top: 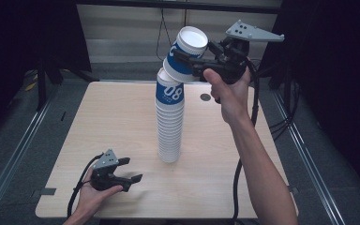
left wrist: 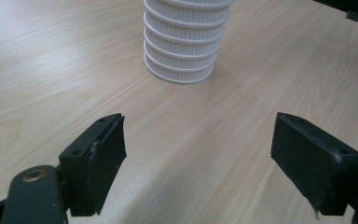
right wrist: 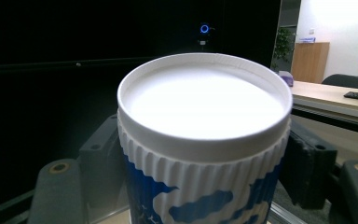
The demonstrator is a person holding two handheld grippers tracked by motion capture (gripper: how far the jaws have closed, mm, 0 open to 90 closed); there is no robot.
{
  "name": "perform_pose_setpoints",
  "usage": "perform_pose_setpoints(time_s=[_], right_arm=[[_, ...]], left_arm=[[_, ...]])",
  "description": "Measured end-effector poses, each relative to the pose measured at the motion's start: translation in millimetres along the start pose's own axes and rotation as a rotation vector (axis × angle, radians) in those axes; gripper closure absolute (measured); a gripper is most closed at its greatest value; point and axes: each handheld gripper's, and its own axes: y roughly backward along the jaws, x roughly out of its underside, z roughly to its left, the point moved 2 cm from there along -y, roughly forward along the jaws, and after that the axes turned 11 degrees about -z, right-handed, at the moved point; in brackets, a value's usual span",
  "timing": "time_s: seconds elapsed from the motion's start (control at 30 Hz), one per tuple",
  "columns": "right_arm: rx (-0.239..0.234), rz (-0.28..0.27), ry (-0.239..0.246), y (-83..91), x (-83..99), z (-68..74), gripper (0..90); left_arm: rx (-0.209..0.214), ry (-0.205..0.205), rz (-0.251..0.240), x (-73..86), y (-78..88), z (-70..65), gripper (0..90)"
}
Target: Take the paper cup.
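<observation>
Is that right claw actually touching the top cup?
Touching. The right gripper view shows the right claw with both jaws pressed against the top cup.

the tall cup stack [top: 170, 123] stands mid-desk [top: 122, 117], the one obstacle on it. bare wood lies open toward the left, right and far edges. the left gripper [top: 130, 171] sits near the near-left corner.

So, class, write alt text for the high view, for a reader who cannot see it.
A tall stack of upturned paper cups stands on a wooden table, and the right gripper grips the tilted top cup above it. The left gripper rests open near the table's front edge.
</observation>
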Motion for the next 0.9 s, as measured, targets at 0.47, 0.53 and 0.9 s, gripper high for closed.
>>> perform_pose_setpoints(time_s=[0.47, 0.53, 0.9], right_arm=[[0.059, 0.003, 0.006, 32.7, -4.9, -17.9, 27.2], [0.054, 0.0, 0.015, 39.0, -4.7, -20.1, 27.2], [0.081, 0.068, 0.02, 66.8, 19.3, -31.3, 27.5]], left_arm=[[0.012, 0.015, -0.005, -0.8, -1.3, 2.3, 17.8], [0.013, 0.015, -0.008, -1.1, -0.3, 3.6, 17.8], [0.028, 0.013, -0.011, -5.9, 2.8, 6.1, 17.8]])
